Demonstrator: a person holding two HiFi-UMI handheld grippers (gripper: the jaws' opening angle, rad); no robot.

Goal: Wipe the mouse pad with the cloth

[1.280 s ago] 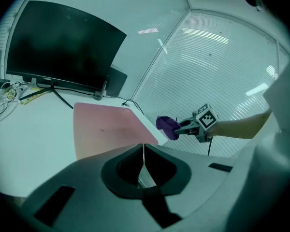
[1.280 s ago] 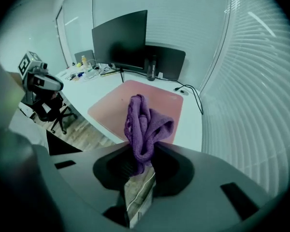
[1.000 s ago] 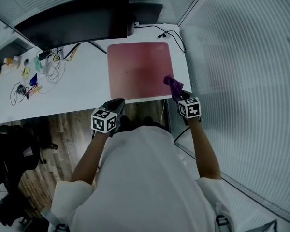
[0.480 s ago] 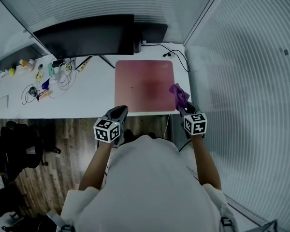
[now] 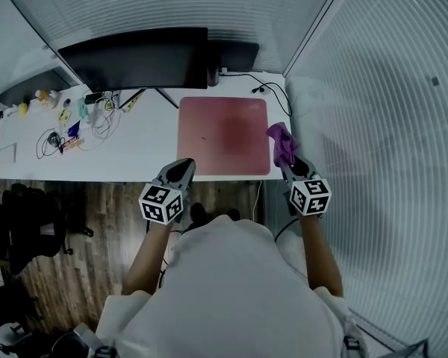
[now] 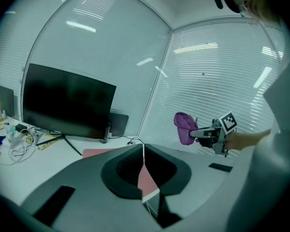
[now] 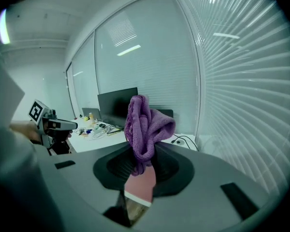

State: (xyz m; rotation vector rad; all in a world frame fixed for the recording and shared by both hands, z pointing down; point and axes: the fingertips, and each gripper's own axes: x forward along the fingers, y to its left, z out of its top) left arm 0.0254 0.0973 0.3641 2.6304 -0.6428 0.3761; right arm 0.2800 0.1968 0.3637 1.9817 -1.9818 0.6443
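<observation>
- On the white desk [image 5: 138, 146], right of centre: pink mouse pad [image 5: 224, 135] lies flat, its near edge along the desk's front edge.
- Dark monitor [image 5: 134, 57] stands behind the pad; black cable [image 5: 272, 89] trails at the back right corner.
- Right gripper [image 5: 287, 162]: jaws clamped on the purple cloth [image 5: 283, 144], which bunches upward out of them.
- Cloth position: raised off the desk, just beside the pad's right edge, near the front corner.
- Left gripper [image 5: 181, 167]: jaws closed together, nothing between them; held at the desk's front edge, by the pad's near left corner.
- Small clutter and wires [image 5: 67, 121] at the desk's far left.
</observation>
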